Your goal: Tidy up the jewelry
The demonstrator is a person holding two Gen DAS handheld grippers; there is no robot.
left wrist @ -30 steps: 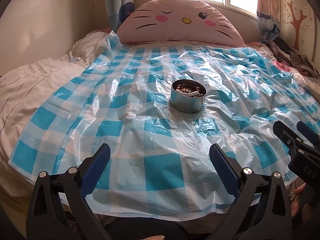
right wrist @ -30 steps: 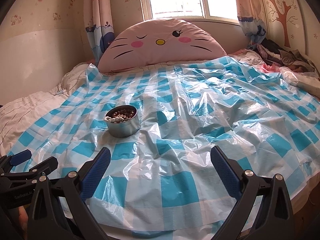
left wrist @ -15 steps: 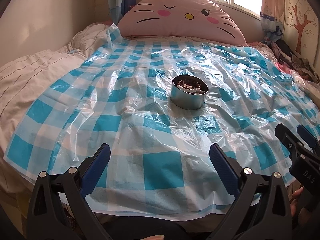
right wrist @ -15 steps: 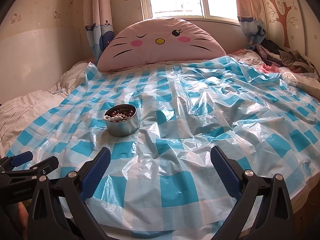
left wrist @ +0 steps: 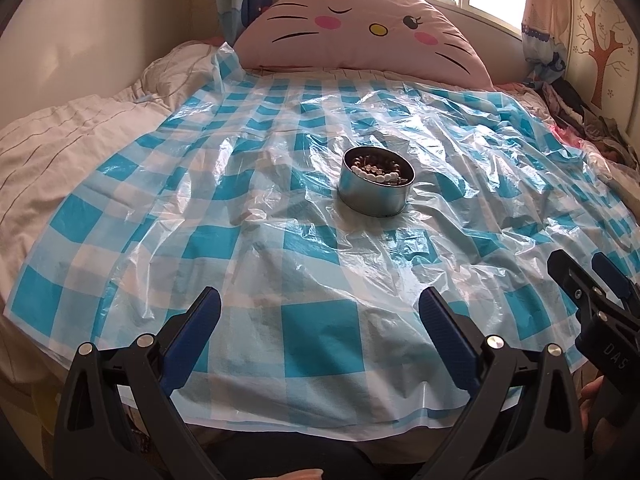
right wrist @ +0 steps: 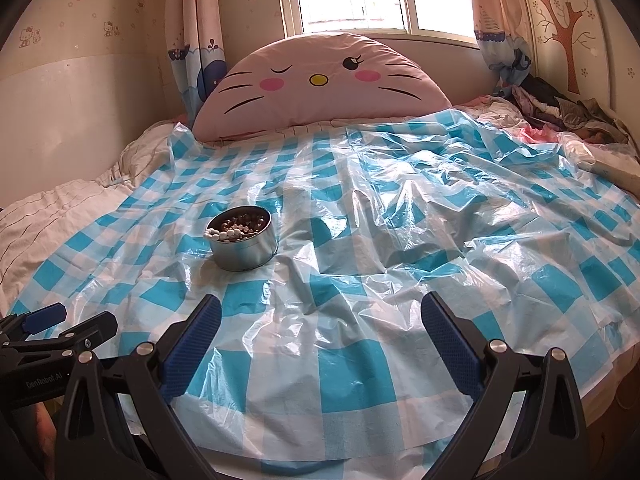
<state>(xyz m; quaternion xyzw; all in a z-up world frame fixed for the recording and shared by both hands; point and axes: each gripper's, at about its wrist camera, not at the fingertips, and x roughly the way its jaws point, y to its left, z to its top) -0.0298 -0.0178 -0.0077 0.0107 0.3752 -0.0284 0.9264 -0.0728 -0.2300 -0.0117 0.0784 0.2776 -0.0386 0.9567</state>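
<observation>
Metal, round and shiny, the tin (left wrist: 375, 186) sits on the blue-and-white checked plastic sheet (left wrist: 312, 332) spread over the bed, at about 12 o'clock from the left tool (left wrist: 318, 322) and at about 10 o'clock from the right tool (right wrist: 320, 326). Inside it lies the jewelry: a white bead strand (left wrist: 374, 174) draped along the near rim over darker brown beads (right wrist: 244, 218). No loose piece shows on the sheet, so the gathering looks done as far as can be seen; whether a lid or further sorting is left, I cannot tell.

Both tools hang wide apart and hold nothing, low at the bed's near edge and well apart from the tin. At 12 o'clock beyond the sheet stands a pink cat-face pillow (right wrist: 320, 80) under the window.

Against the view half a second ago, the left tool has tipped down and edged toward the tin, which stands lower in its picture; the right view has barely shifted.
</observation>
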